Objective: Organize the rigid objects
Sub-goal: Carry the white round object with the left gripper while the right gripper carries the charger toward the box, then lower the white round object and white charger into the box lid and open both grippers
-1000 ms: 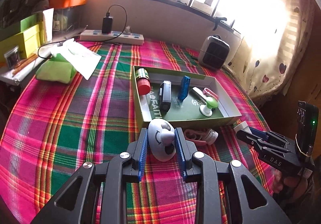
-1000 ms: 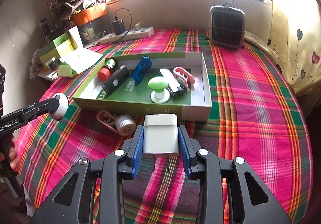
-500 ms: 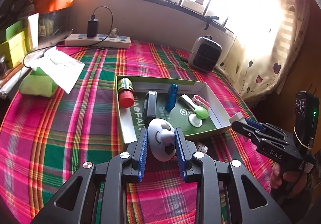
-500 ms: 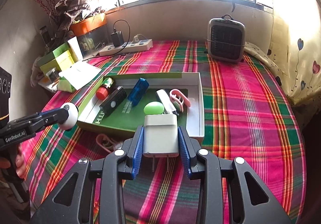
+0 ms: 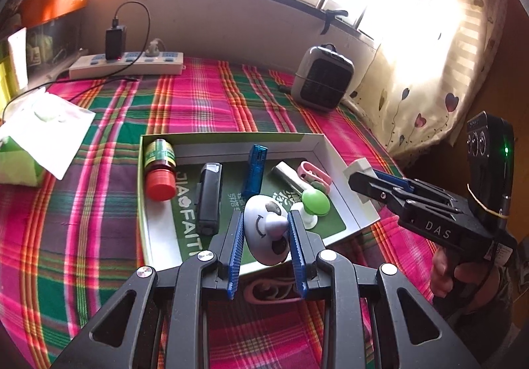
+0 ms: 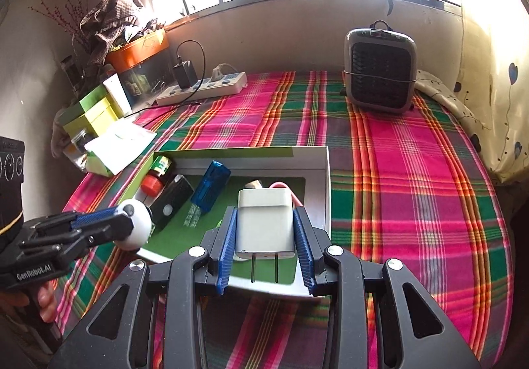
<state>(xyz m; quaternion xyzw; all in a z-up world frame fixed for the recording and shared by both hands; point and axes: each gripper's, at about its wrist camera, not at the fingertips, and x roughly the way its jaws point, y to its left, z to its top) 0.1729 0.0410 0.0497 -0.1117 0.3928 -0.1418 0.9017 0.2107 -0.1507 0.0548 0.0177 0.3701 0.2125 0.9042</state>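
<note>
My left gripper [image 5: 265, 220] is shut on a white egg-shaped toy with a face [image 5: 264, 232], held above the near edge of a shallow green-and-white box [image 5: 228, 137]. My right gripper [image 6: 265, 218] is shut on a white plug charger [image 6: 265, 225], prongs down, above the box's right part [image 6: 319, 184]. In the box lie a red-capped bottle [image 5: 160, 170], a black device [image 5: 209, 199], a blue stick [image 5: 254, 167], a silver item [image 5: 289, 175], a pink clip [image 5: 314, 174] and a green knob [image 5: 314, 202]. A pink loop [image 5: 267, 291] lies on the cloth before the box.
A plaid cloth [image 6: 413, 170] covers the table. A small heater [image 6: 378, 71] stands at the back right. A power strip with a black charger [image 5: 127, 63] lies at the back. Green boxes and paper [image 6: 99, 124] sit at the left edge. A curtain hangs at the right.
Both grippers have risen and moved forward over the box, each still holding its object. The pink loop and its metal piece now lie mostly under my left gripper.
</note>
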